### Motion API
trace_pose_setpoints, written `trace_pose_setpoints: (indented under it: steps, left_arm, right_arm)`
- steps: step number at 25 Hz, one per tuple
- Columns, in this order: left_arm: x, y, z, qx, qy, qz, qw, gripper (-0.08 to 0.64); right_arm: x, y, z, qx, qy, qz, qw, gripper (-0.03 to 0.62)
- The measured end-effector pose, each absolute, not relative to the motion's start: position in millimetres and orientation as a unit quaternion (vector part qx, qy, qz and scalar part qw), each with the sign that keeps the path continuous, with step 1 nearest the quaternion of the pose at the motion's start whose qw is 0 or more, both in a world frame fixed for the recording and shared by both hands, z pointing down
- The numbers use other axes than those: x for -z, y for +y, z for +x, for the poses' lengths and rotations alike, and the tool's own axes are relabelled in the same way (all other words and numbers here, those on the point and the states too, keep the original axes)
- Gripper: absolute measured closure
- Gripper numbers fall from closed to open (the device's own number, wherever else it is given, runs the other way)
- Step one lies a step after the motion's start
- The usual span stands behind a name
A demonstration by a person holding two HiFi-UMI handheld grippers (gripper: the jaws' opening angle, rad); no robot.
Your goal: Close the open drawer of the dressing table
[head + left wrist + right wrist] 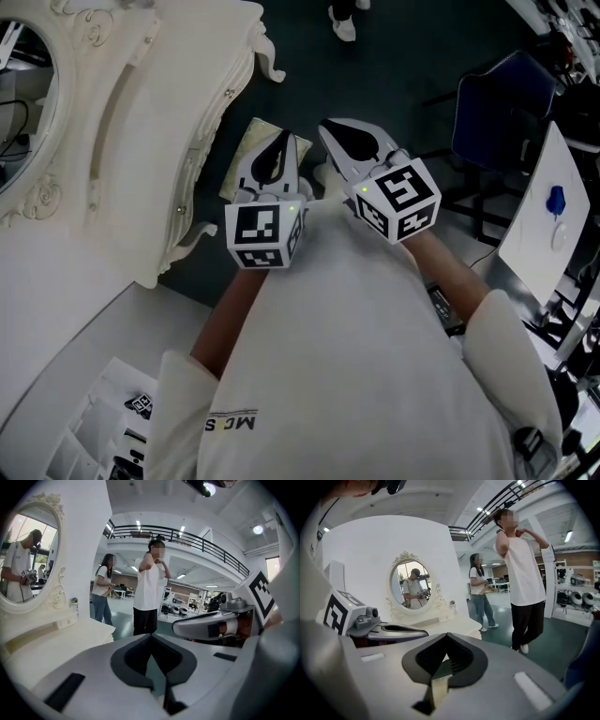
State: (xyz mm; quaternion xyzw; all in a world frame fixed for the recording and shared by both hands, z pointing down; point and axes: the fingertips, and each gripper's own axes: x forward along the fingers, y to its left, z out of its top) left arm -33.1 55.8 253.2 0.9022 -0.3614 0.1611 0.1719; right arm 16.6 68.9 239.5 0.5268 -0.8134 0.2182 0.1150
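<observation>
Head view, with both gripper views. The person is standing at the front edge of the table [141, 141], whose mirror [19, 103] is showing at the back left corner. The left gripper [283, 139] and the right gripper [330, 131] are hanging side by side just off that front edge. Both are pointing slightly downward, their jaws are meeting at the tips, and neither is gripping anything.

The drawer [205, 150] is judged to be the panel lying between the two knobs [230, 92] on the table's front. From above it is reading flush with the front edge, and no box is jutting out over the floor. A pale pad [246, 150] is lying under the grippers, just beside the front edge. It is probably a stool seat, but the grippers are covering much of it, so the lined inside of a pulled-out drawer cannot be ruled out.

The scene is therefore fitting two stages. In one, the drawer is sitting home and the grippers are clear of it. In the other, a drawer is lying open beneath them.

To do the step well in either case, the person is best served by:
- looking along the front edge for a gap;
- keeping the jaws closed, so that blunt tips rather than an open fork are meeting the panel;
- putting any pressure square to the front, between the knobs and shared by both grippers, so that the drawer is not skewing in its runners.
</observation>
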Motion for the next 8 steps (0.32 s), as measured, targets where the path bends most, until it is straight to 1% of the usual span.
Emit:
trace_pose_setpoints:
  steps: [8]
  left_arm:
    - [-251, 70, -29, -0.157, -0.339, 0.910, 0.178, 0.551]
  right_arm:
    - [-242, 81, 23, -0.227, -0.802, 0.542, 0.111, 0.591]
